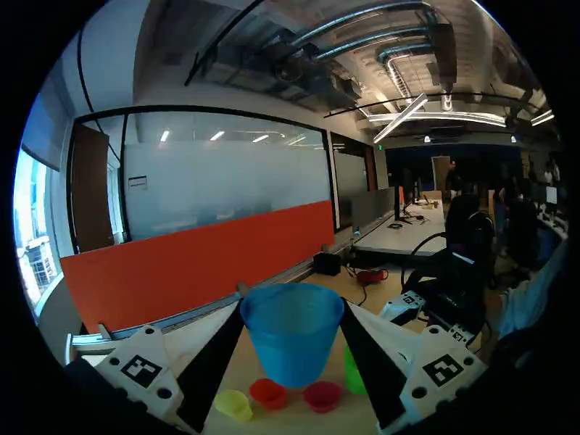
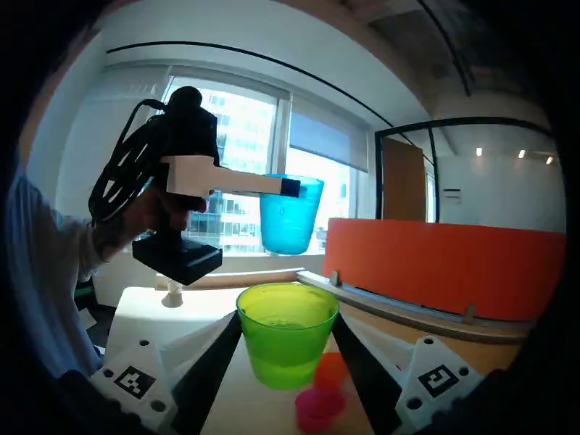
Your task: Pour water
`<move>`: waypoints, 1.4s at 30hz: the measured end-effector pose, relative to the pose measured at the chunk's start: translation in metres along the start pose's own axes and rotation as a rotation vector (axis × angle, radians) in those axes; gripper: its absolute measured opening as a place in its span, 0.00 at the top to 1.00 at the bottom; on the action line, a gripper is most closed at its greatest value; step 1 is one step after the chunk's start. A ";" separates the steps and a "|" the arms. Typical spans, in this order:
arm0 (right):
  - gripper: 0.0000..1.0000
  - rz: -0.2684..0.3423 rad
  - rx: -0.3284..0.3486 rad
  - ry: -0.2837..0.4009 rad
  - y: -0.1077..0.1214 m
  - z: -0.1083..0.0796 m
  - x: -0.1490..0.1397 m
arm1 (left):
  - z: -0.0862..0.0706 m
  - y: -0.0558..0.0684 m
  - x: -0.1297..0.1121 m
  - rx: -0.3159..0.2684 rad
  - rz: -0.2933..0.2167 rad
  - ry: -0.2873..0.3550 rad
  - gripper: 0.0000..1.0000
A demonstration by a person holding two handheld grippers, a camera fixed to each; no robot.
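Nearest the lens in the left gripper view, a blue cup (image 1: 292, 330) is pinched between the two black fingers of the left claw (image 1: 292, 308), one finger pressed against each side of it. The cup is translucent plastic, tapered toward its base, and is held upright. In the right gripper view the same blue cup (image 2: 290, 214) is seen raised well above the table (image 2: 239, 399), gripped by the left claw (image 2: 290, 188), whose handle is held in a hand (image 2: 156, 206).

A green cup (image 2: 288, 333), also translucent and upright, is clamped between the fingers of the right claw (image 2: 288, 319). A darker band is seen in its lower part; whether it stands on the table or just above it cannot be told. The green cup (image 1: 353, 370) is partly hidden behind a finger in the left gripper view.

Small cups lie on the pale table (image 1: 290, 422): a yellow cup (image 1: 232, 404), an orange cup (image 1: 268, 393) and a pink cup (image 1: 322, 396).

An orange partition (image 1: 196, 264) is set along the table's far edge, with a frosted glass wall (image 1: 225, 181) behind it. Exposed pipes (image 1: 362, 29) are run across the ceiling. Bright windows (image 2: 239, 145) are seen behind the raised cup.
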State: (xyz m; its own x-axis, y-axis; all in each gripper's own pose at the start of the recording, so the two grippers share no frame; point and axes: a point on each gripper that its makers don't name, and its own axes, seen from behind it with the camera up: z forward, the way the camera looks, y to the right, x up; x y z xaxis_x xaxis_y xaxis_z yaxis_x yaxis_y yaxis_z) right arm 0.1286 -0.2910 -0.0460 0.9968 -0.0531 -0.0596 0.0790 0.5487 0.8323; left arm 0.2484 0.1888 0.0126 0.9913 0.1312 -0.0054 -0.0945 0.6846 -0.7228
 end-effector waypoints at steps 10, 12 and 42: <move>0.10 -0.007 0.000 -0.013 -0.001 -0.001 0.000 | -0.003 -0.004 -0.020 0.001 -0.011 -0.041 0.10; 0.10 -0.006 -0.001 -0.017 0.000 -0.002 -0.001 | -0.003 -0.006 -0.024 0.004 -0.013 -0.046 0.10; 0.10 0.020 -0.087 -0.092 0.040 -0.042 -0.015 | -0.026 -0.028 -0.099 0.064 -0.055 -0.097 0.10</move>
State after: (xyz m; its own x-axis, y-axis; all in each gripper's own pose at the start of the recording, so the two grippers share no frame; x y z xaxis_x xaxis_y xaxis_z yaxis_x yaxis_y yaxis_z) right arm 0.1168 -0.2334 -0.0346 0.9933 -0.1154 0.0109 0.0636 0.6208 0.7814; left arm 0.1557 0.1380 0.0155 0.9821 0.1585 0.1023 -0.0486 0.7365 -0.6747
